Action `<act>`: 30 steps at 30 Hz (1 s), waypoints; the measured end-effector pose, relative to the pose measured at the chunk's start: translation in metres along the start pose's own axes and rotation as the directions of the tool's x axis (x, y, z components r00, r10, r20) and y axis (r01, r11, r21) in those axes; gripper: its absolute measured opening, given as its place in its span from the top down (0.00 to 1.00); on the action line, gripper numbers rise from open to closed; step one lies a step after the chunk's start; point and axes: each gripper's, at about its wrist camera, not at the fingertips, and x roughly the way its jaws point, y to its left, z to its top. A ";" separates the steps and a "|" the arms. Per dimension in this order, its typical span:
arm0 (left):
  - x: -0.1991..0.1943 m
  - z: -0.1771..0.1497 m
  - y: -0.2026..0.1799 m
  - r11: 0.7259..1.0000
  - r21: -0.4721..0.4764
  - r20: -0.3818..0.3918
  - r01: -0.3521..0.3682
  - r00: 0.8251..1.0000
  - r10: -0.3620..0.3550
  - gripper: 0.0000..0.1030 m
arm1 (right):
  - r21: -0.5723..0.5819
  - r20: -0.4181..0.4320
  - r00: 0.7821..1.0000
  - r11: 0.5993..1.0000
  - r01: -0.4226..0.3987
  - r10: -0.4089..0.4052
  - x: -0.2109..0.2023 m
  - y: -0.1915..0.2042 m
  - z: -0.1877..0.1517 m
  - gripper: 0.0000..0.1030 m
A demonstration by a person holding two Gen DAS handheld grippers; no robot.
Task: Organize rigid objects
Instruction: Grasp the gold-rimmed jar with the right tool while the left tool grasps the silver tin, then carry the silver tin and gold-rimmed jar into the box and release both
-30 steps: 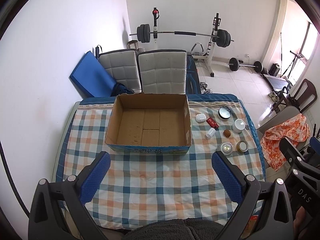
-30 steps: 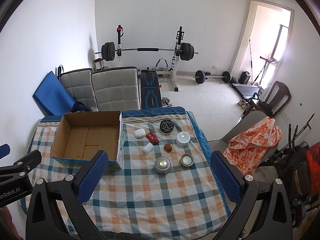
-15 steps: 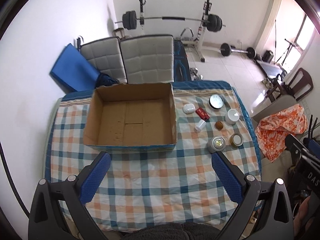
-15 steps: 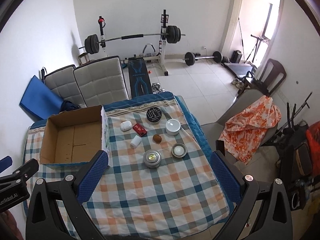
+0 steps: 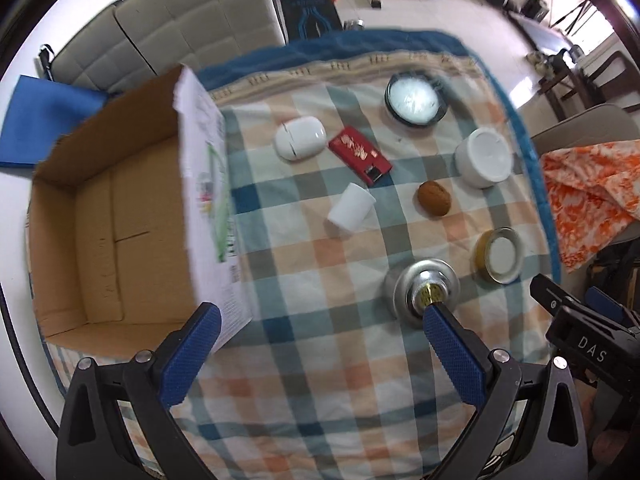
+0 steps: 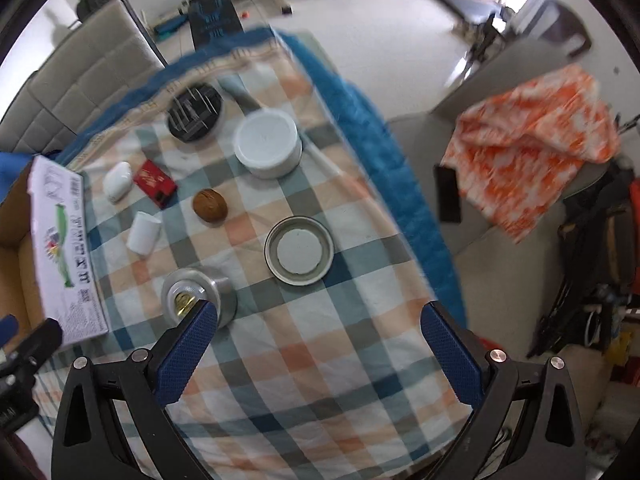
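- Cardboard box [image 5: 112, 220] open on the checked desk [image 5: 304, 360], small things beside it: white case [image 5: 300, 137], brown nut [image 5: 434, 199].
- Left hand-held gripper [image 5: 318, 320] wide apart, holding nothing.
- Right hand-held gripper [image 6: 318, 318] wide apart, holding nothing, above silver can [image 6: 196, 298].

Bright daylight from the right, motion blur throughout, fisheye bending at edges, dark vignette corners.

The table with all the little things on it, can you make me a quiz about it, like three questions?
1. True or false: the cardboard box already holds something.
2. What lies between the white case and the walnut: A) red box, B) spoon, C) key?
3. How many grippers hold an object?

Key: 1 false, it is empty. 2 A. 3 none; the left gripper and the right gripper are both open.
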 end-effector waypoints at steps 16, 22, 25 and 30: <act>0.060 0.008 -0.027 0.988 -0.032 -0.187 0.150 0.970 -0.154 0.00 | 0.016 -0.258 0.966 1.000 -0.006 0.010 0.110 -0.033 0.018 0.35; 0.097 0.009 -0.063 0.991 0.055 -0.267 0.125 0.958 -0.106 0.00 | 0.049 -0.300 0.954 0.999 -0.004 0.018 0.120 -0.065 0.006 0.35; 0.108 0.010 -0.072 0.991 0.102 -0.256 0.092 0.965 -0.063 0.20 | 0.061 -0.299 0.954 0.998 -0.005 0.023 0.122 -0.067 0.003 0.34; 0.125 0.010 -0.077 0.988 0.127 -0.275 0.084 0.960 -0.046 0.32 | 0.076 -0.291 0.956 0.997 -0.007 0.029 0.129 -0.070 0.004 0.34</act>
